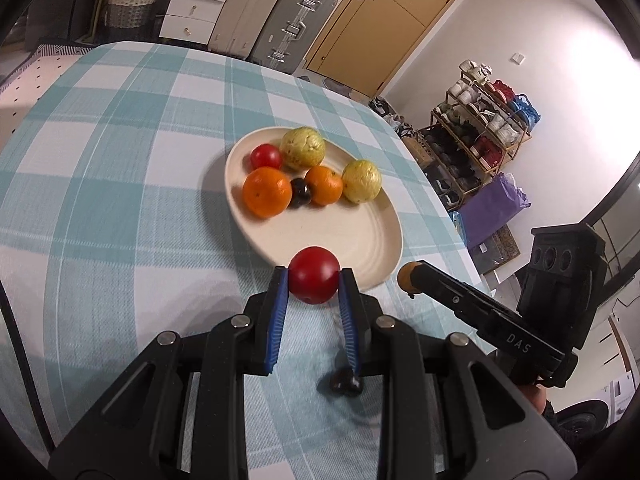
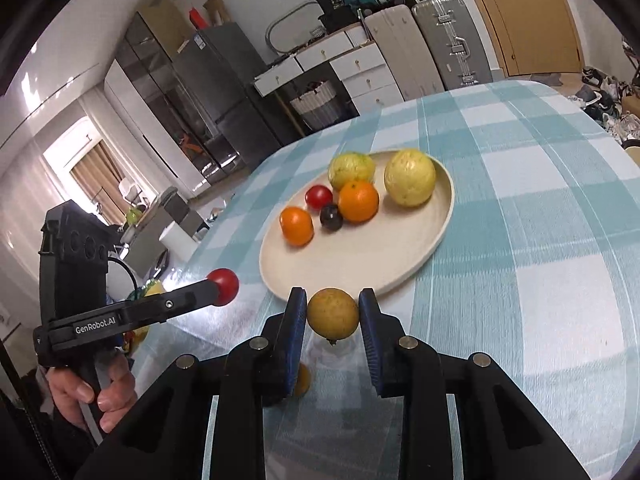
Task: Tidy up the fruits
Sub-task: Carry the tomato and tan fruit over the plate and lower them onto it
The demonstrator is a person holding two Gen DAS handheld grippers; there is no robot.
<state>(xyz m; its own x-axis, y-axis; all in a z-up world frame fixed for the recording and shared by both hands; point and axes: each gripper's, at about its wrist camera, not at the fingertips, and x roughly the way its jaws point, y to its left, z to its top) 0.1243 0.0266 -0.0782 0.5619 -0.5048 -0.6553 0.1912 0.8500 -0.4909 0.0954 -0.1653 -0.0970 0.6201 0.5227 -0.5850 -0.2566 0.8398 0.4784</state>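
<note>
Nearest the left wrist camera, the left gripper [image 1: 313,280] is clamped on a red tomato [image 1: 314,275], blue pads pressing its two sides so the round fruit cannot roll out, and it hangs just above the near rim of the cream plate [image 1: 376,248]. Below the jaws a small dark fruit [image 1: 346,385] lies on the checked tablecloth [image 1: 120,200], not yet collected. To the right, the right gripper [image 2: 333,314] squeezes a small yellow-brown fruit [image 2: 333,314] the same way, side to side, poised near the plate's near edge. Both fruits seem held low and close so each can be set down gently rather than dropped. On the plate's far half sit two yellow-green guavas [image 2: 410,177], two oranges [image 2: 358,201], a second red tomato [image 2: 319,196] and a dark plum [image 2: 331,217], bunched together, which leaves the bare near half free for the newcomers. A hand [image 2: 94,392] grips the left tool's handle at the left of the right wrist view
</note>
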